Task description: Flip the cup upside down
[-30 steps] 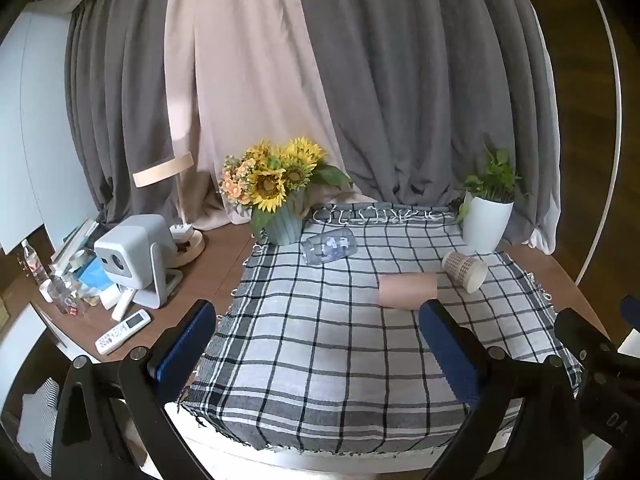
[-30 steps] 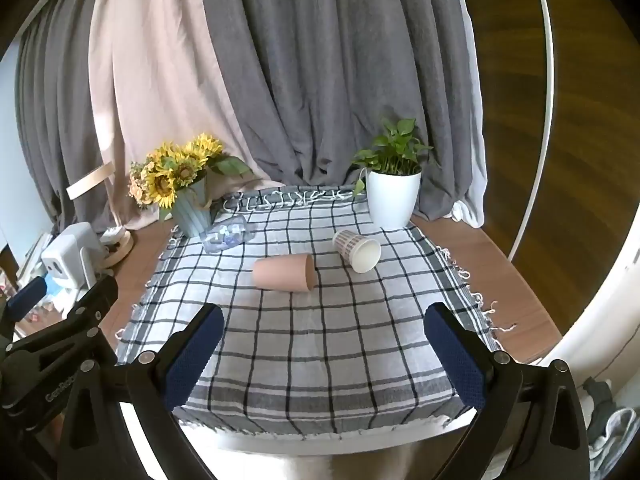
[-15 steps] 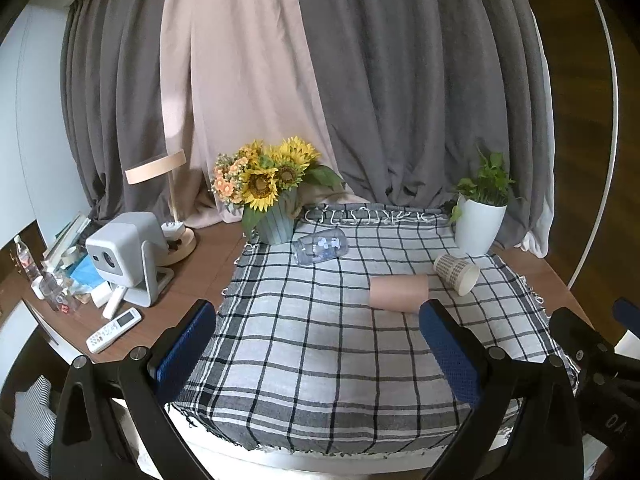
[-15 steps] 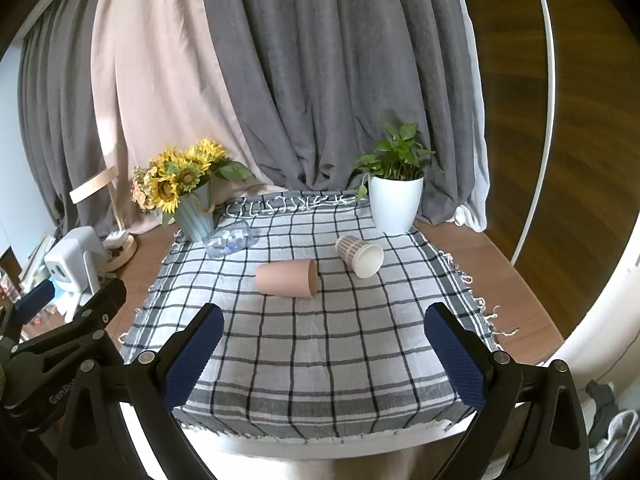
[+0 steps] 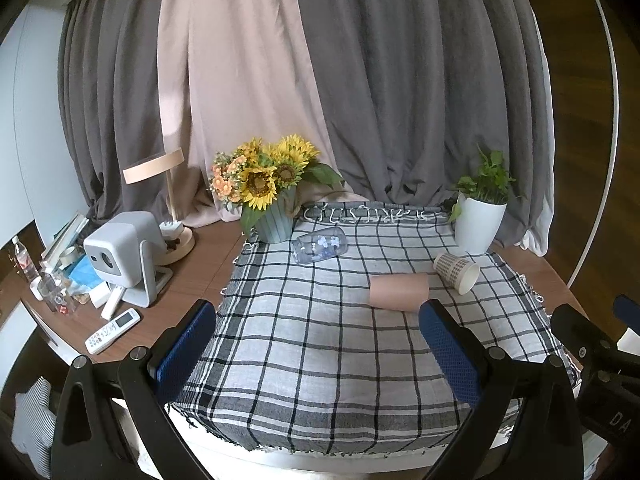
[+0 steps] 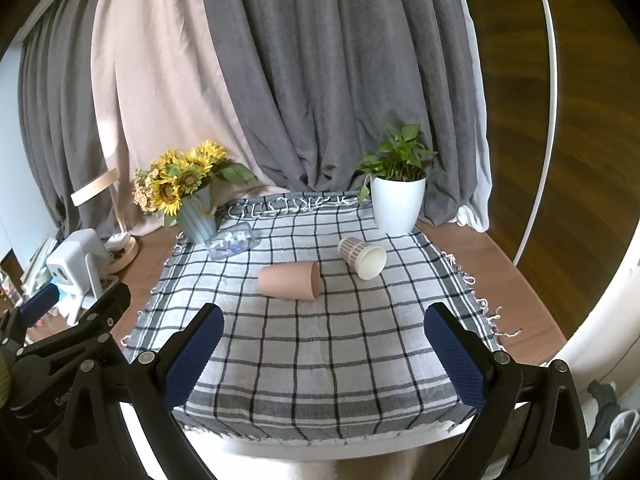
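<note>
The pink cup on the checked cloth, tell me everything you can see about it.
The pink cup is a plain, matte, salmon-coloured tumbler with no handle or print; the material looks like plastic or ceramic, though I cannot tell which. It lies on its side on the checked cloth, near the middle, with its open mouth facing the patterned paper cup, which lies close beside it without clearly touching. Its narrower closed base points toward the sunflower side. Only the cloth touches it; neither set of tongs is near.

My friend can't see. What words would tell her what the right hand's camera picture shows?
A pink cup and a patterned paper cup lie on their sides on a checked tablecloth, with the open right gripper hovering empty in front. Behind stand sunflowers, a clear jar on its side and a potted plant.
</note>
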Demonstrator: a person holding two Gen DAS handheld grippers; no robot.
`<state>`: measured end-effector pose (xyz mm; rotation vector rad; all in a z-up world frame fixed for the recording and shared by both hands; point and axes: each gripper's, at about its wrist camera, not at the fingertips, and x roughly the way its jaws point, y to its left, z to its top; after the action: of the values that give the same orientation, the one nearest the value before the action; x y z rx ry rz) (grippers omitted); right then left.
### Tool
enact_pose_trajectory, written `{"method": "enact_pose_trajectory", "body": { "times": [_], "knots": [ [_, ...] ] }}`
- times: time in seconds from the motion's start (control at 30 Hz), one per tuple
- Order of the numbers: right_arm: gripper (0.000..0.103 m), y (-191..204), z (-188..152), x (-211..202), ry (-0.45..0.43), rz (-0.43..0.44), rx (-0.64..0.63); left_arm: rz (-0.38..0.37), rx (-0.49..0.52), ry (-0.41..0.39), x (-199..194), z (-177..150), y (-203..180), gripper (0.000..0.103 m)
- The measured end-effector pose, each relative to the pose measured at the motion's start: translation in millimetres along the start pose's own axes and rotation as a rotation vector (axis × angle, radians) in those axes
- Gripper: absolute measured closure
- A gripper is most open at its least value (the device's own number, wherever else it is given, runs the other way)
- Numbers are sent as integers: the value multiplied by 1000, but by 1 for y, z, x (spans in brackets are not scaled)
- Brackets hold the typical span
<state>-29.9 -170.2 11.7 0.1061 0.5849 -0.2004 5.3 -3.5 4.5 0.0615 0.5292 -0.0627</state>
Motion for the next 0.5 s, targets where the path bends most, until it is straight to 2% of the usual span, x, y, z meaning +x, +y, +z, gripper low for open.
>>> {"method": "enact_pose_trajectory", "body": {
  "times": [0.5],
  "knots": [
    [2, 0, -1, 1, 1, 2, 4, 0, 5, -2, 0, 0, -3, 0]
  ]
}}
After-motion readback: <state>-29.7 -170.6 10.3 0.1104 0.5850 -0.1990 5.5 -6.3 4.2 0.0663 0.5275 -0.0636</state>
